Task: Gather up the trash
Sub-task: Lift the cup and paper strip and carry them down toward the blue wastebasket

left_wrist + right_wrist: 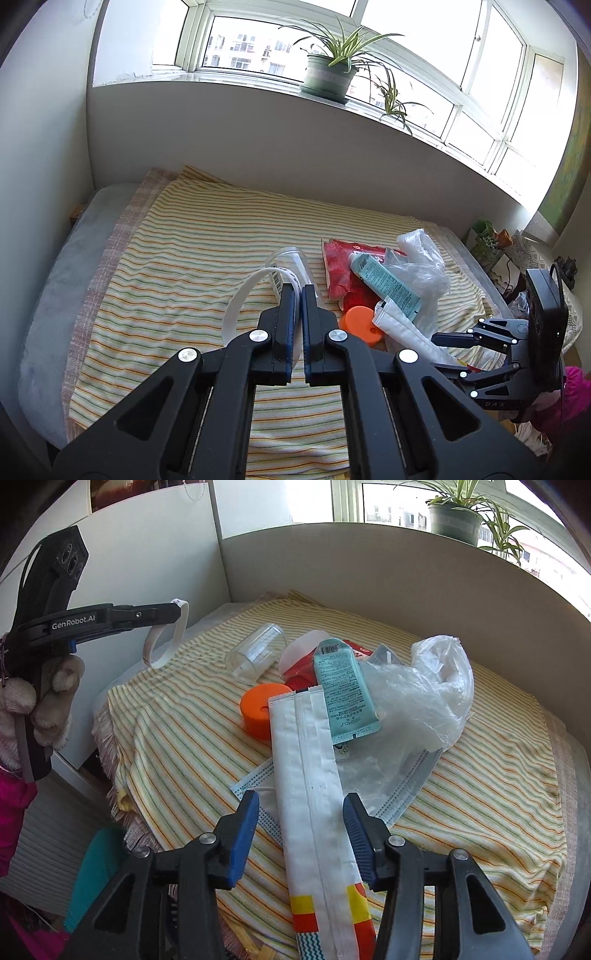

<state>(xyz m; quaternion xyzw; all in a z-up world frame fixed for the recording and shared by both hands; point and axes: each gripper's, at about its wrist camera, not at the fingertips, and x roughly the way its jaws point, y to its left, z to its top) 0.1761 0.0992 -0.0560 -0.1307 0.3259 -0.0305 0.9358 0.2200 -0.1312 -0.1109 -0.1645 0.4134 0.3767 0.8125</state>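
Observation:
My left gripper (298,291) is shut on a white plastic strip (240,295) and holds it in the air above the striped cloth (177,258); it also shows in the right wrist view (177,609) with the strip (162,638) hanging from it. My right gripper (301,808) is open, its jaws on either side of a long white wrapper (314,775), not closed on it. The trash pile holds a teal sachet (343,690), an orange lid (260,709), a clear cup (256,653), a red packet (340,269), a clear plastic bag (424,694) and a blue face mask (406,794).
The cloth covers a low padded surface against a white wall (258,147). A potted plant (328,74) stands on the windowsill. Clutter sits at the right edge (491,247). A teal object (92,878) lies on the floor to the left.

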